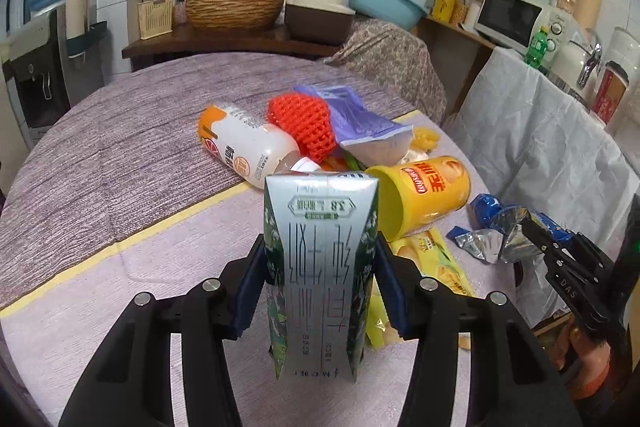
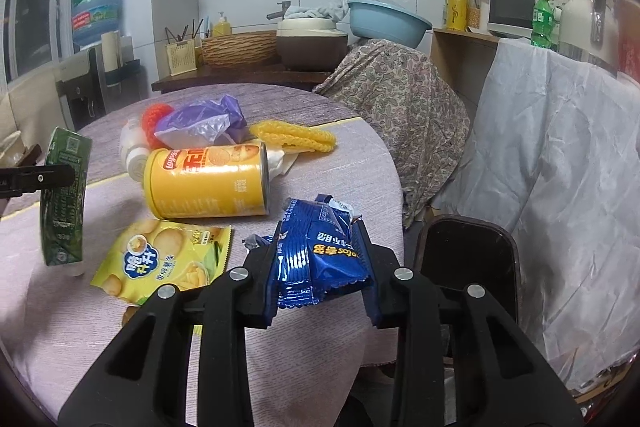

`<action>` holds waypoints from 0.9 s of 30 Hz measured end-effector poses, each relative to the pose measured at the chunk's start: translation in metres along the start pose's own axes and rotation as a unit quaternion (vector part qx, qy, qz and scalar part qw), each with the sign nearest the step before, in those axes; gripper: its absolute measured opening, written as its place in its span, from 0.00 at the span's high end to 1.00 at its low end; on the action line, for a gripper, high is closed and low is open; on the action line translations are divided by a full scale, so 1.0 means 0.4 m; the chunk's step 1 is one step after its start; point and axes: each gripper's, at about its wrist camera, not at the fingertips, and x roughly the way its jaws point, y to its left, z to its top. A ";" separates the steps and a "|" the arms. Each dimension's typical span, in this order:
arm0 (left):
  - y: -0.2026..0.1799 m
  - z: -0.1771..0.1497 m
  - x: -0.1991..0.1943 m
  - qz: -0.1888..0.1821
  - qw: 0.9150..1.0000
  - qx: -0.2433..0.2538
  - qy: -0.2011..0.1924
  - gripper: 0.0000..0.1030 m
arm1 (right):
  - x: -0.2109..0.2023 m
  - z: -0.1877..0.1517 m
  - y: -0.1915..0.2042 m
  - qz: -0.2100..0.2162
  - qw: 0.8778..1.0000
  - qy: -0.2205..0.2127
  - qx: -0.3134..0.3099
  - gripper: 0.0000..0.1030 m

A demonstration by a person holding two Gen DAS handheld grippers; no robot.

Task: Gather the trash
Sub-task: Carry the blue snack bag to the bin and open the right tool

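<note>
Trash lies across a round counter (image 1: 100,155) under a purple cloth; the left hand-held gripper (image 1: 320,263) clamps a silver and green milk carton (image 1: 320,267) upright, lifted off the surface, while the right hand-held gripper (image 2: 320,267) pinches a crumpled blue foil snack wrapper (image 2: 316,259) near the counter's edge; between them lie a yellow cylindrical crisp can (image 2: 208,183) on its side and a flat yellow crisp packet (image 2: 164,259)
</note>
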 end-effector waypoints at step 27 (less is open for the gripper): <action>-0.205 0.113 -0.051 -0.111 0.989 0.064 -0.073 0.51 | -0.109 0.105 -0.229 -0.010 0.997 -0.043 0.066 0.69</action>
